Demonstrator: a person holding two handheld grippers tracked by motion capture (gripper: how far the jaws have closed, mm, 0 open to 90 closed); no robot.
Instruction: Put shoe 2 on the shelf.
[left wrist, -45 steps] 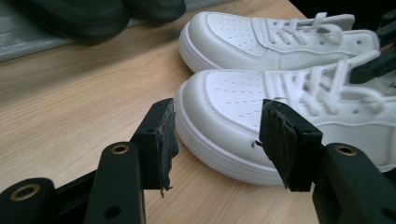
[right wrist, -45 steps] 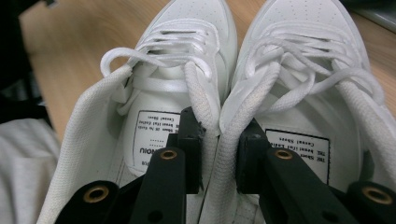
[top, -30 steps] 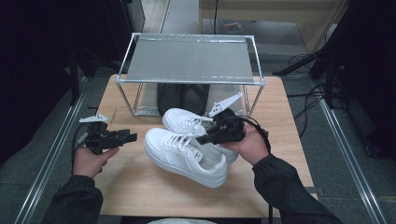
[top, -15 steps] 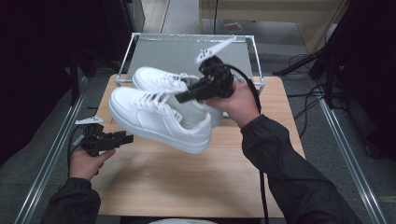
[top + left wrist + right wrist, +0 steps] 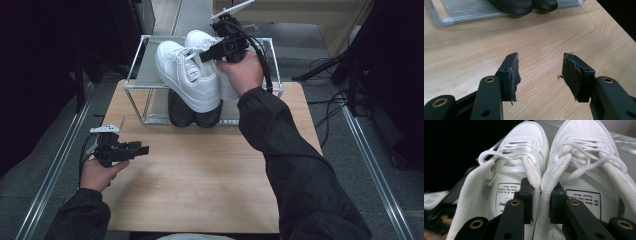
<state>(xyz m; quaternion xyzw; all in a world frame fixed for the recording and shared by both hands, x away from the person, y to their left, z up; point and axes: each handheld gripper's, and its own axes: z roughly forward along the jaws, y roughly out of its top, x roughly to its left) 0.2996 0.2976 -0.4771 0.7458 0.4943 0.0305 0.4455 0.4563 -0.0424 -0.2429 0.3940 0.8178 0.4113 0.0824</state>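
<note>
A pair of white sneakers [image 5: 188,76] hangs in the air over the top of the wire-framed rack [image 5: 131,80]. My right gripper [image 5: 204,54] is shut on the two inner collars pressed together, one jaw inside each shoe. In the right gripper view the pair of sneakers [image 5: 524,152] points away from my right gripper [image 5: 541,195], laces up, with the collars pinched between the pads. My left gripper [image 5: 145,148] hovers low over the wooden table [image 5: 200,175] at the left, open. In the left gripper view, my left gripper [image 5: 540,72] holds nothing.
A pair of black shoes [image 5: 194,113] stands on the rack's lower level, toes at the front edge; the black shoes [image 5: 517,5] and the rack's base [image 5: 461,12] lie ahead of the left gripper. Cables and dark floor surround the table.
My right gripper has lifted the white sneakers off the table and carried them up and away, over the rack's top. The left gripper has stayed put.
</note>
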